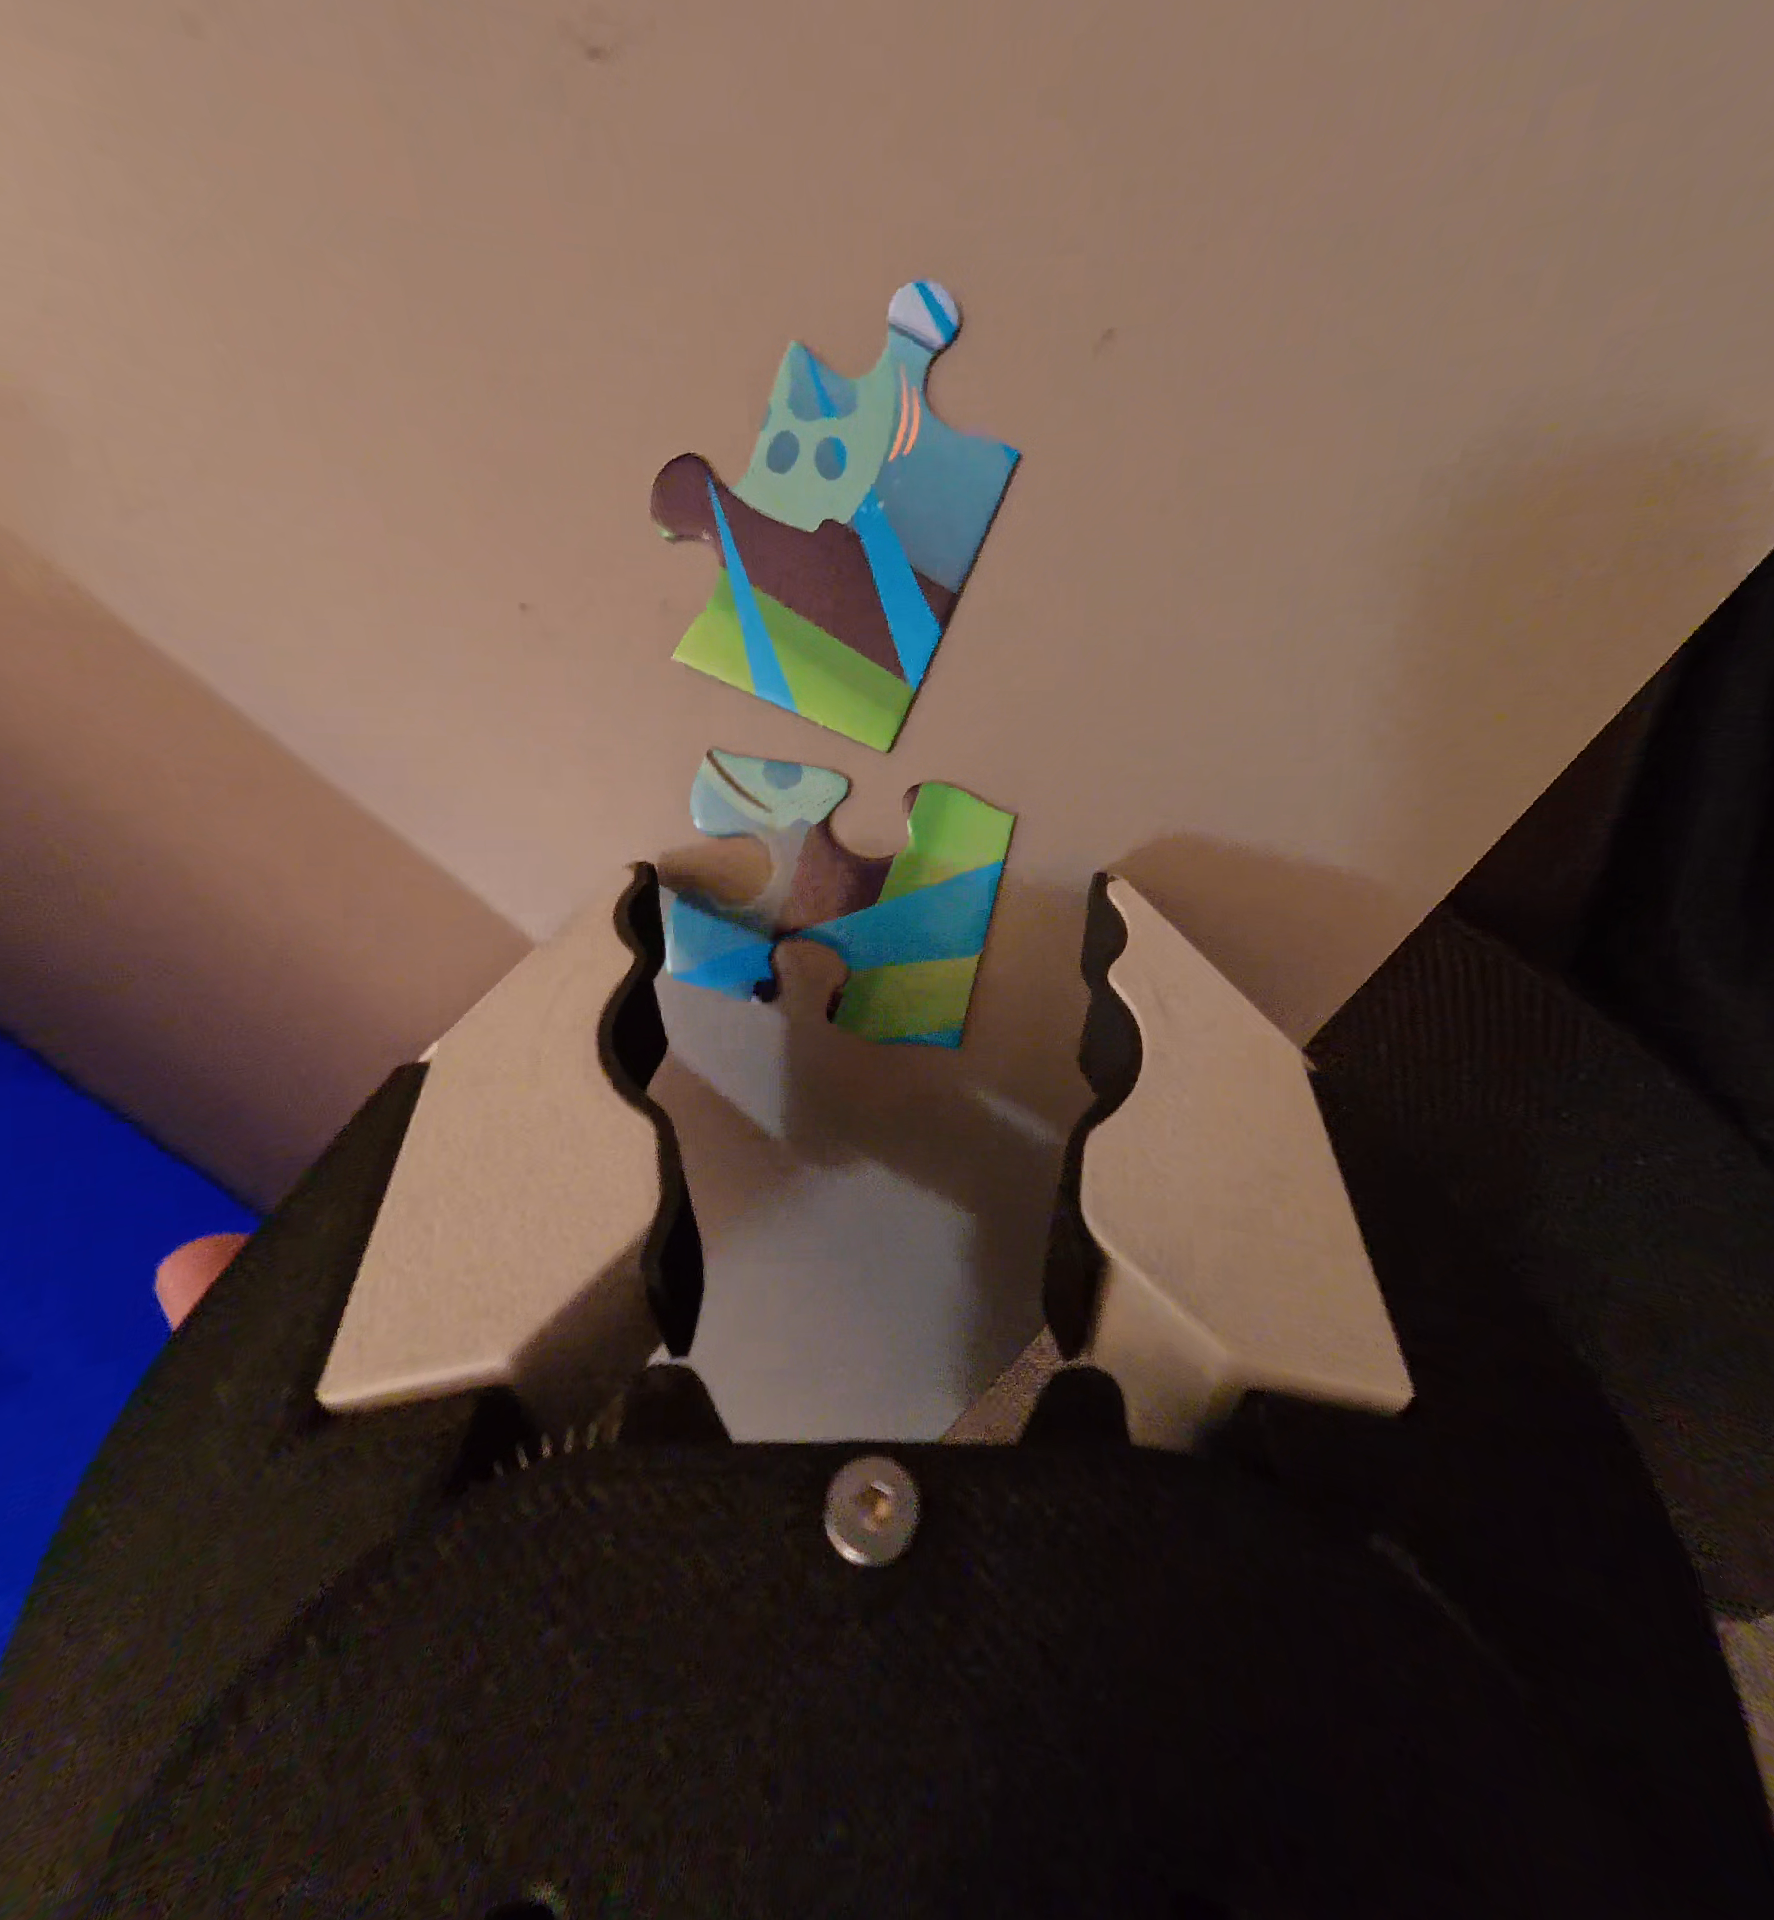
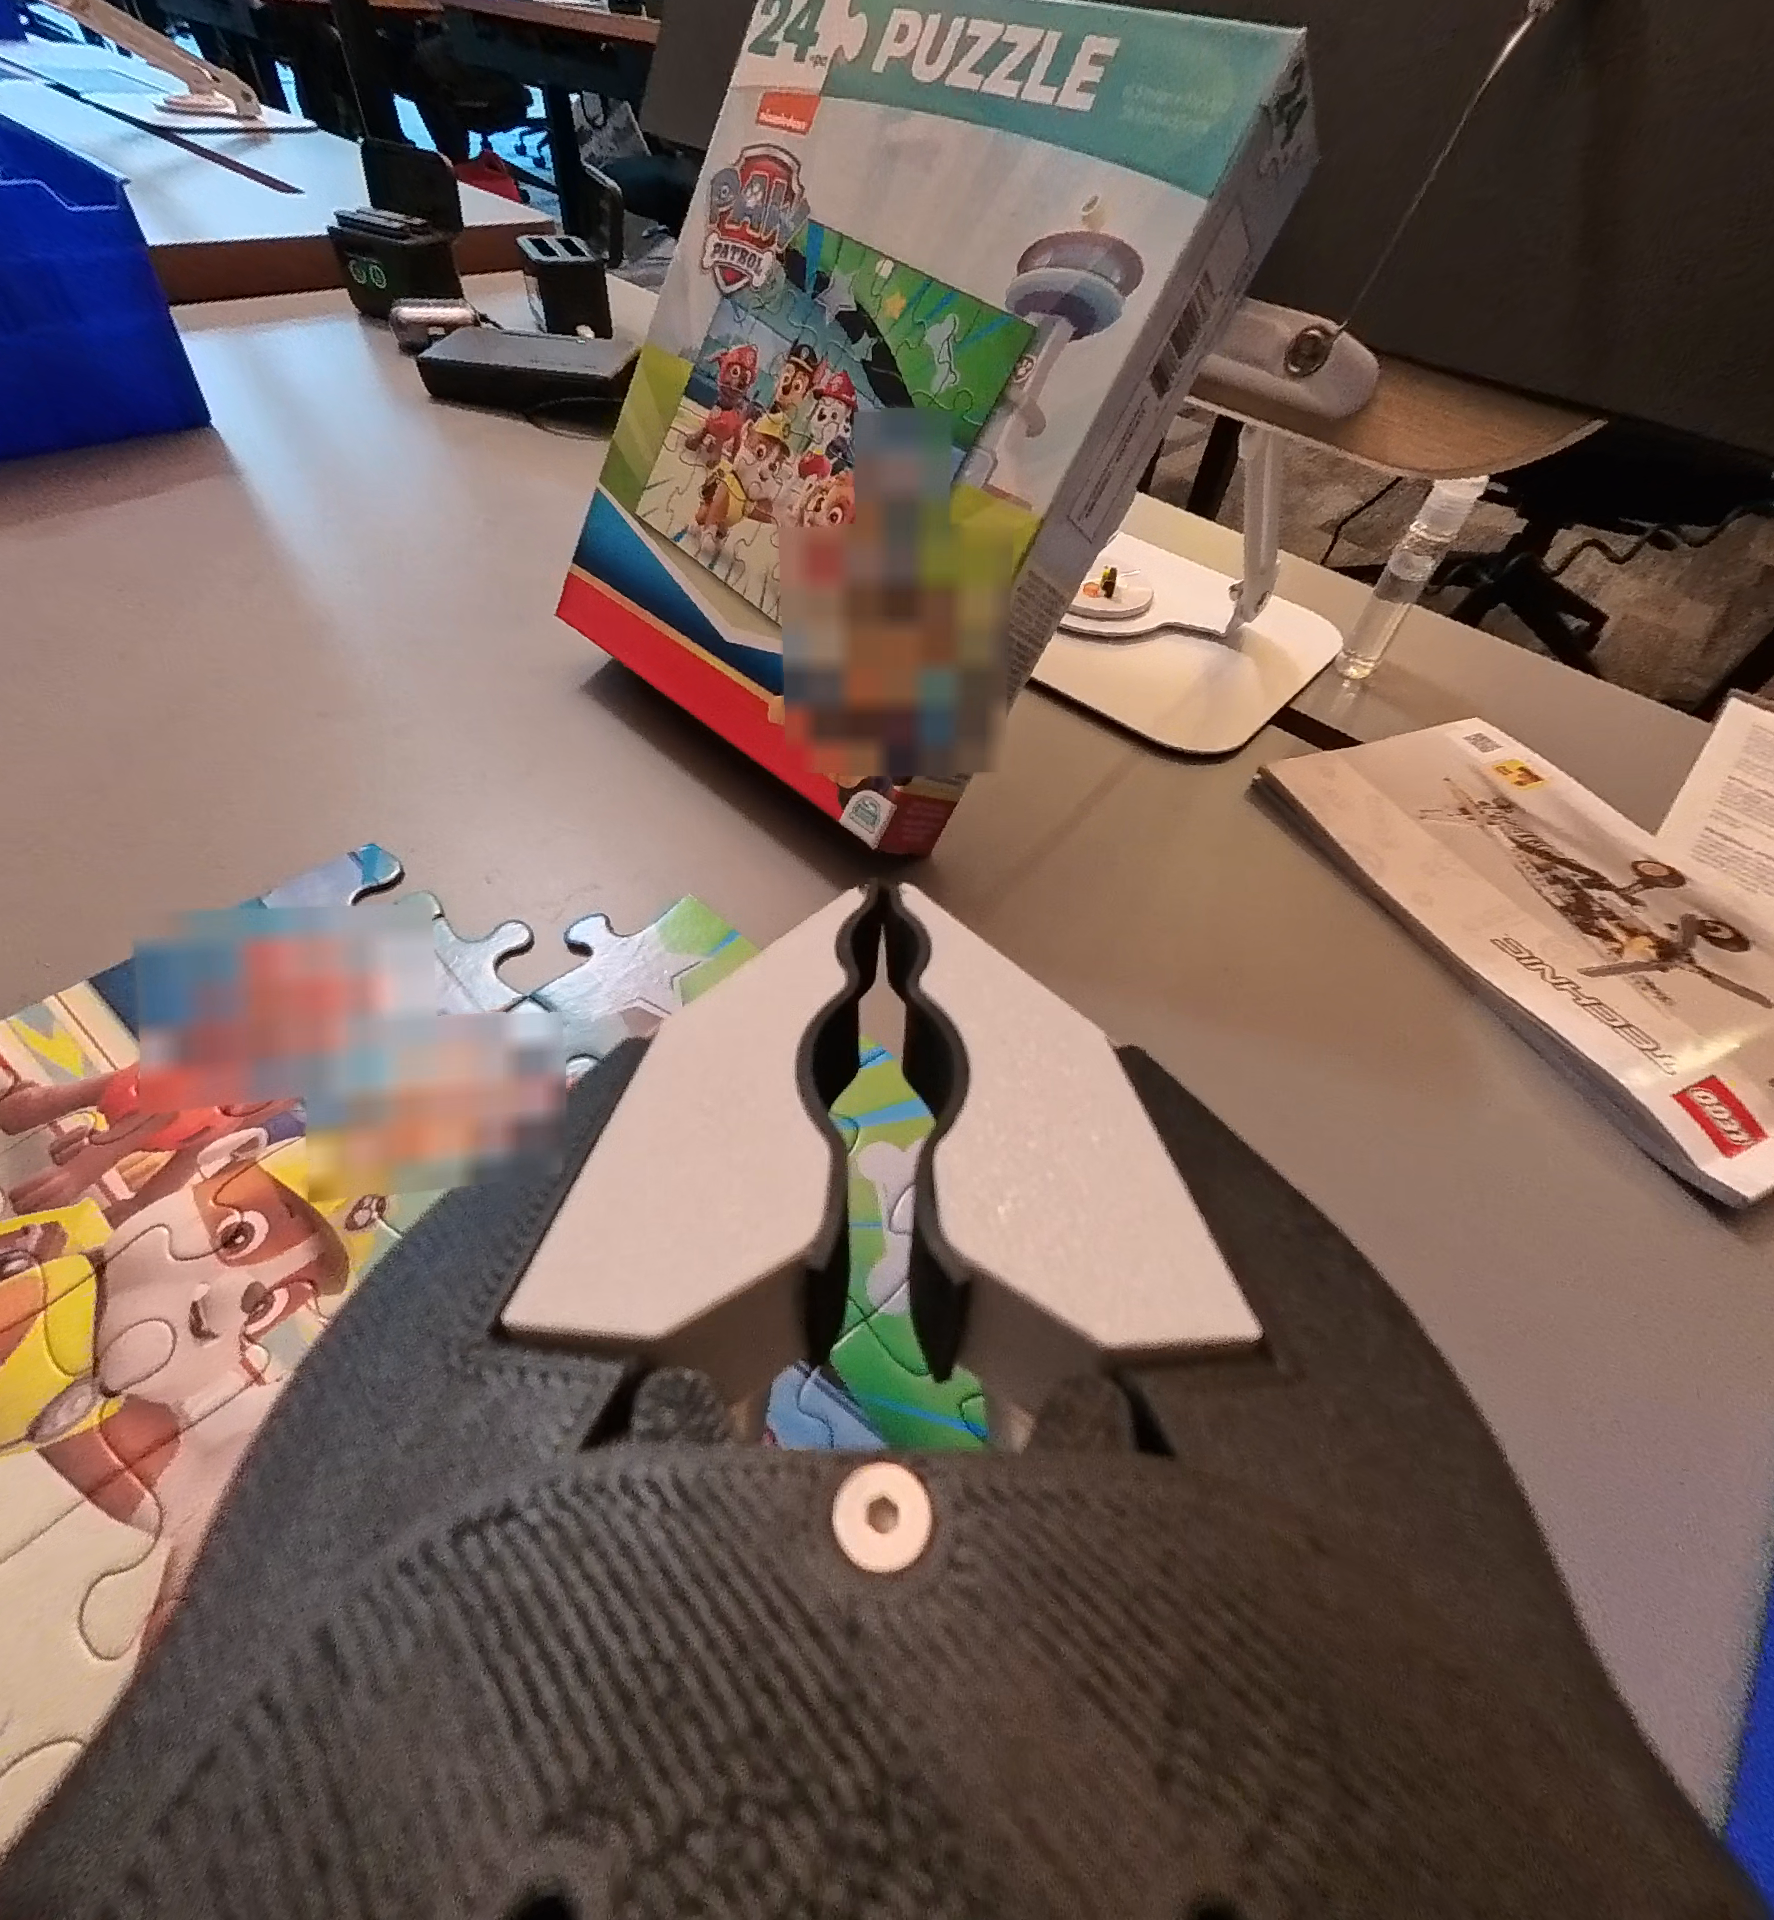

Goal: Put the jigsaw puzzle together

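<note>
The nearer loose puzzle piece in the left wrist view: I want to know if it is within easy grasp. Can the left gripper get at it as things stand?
Probably yes. The left gripper stands open, with the nearer puzzle piece lying flat between its fingertips, close to the left pad. Nothing blocks it; the farther piece lies apart. Lying flat may make pinching it awkward.

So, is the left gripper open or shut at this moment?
Open. The left gripper has its fingers wide apart, with the near puzzle piece lying flat on the table between them.

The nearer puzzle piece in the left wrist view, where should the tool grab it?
The nearer puzzle piece lies flat on the table, so probably pinch across its straight right edge and left side, from above. The open left tool already straddles it.
</note>
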### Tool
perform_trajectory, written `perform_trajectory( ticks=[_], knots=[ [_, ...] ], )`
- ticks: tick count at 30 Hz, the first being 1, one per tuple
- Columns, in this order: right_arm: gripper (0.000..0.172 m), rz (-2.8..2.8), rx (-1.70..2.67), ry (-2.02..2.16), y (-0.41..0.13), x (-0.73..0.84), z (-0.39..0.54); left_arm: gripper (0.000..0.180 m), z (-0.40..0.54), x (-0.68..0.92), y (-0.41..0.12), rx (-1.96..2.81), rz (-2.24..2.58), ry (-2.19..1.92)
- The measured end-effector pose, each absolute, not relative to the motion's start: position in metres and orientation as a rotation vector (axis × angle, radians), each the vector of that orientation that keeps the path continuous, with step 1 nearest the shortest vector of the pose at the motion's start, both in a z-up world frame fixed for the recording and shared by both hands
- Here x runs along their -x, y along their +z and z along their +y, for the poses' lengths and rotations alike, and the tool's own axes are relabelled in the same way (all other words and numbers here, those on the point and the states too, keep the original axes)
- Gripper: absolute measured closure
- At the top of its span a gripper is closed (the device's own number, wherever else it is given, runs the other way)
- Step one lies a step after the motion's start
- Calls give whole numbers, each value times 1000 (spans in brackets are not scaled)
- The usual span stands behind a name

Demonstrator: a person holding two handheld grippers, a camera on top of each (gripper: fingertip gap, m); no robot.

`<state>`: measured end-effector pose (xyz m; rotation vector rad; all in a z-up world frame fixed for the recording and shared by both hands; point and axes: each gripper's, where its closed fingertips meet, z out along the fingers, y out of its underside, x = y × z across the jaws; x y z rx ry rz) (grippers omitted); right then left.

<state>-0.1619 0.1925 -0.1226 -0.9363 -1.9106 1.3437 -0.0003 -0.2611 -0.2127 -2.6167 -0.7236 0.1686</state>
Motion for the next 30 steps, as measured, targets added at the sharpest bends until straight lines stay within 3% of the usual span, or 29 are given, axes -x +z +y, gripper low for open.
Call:
perform_trajectory(
  ticks=[1,5,17,22,23,30],
  knots=[
    [172,-1910,934,1340,-123,162,193,102,-258,-1,-214,2627,-703,160],
    [172,-1912,935,1338,-123,162,192,136,-253,-9,-212,2622,-687,111],
    [172,-1926,917,1341,-124,160,186,137,-223,-38,-208,2619,-644,125],
    [172,-1913,912,1346,-120,160,187,137,-195,-40,-186,2531,-589,111],
    [172,-1912,911,1348,-119,159,187,147,-187,-40,-180,2492,-578,92],
    [172,-1914,877,1335,-115,157,183,147,-129,-25,-155,2255,-525,-38]
  ],
)
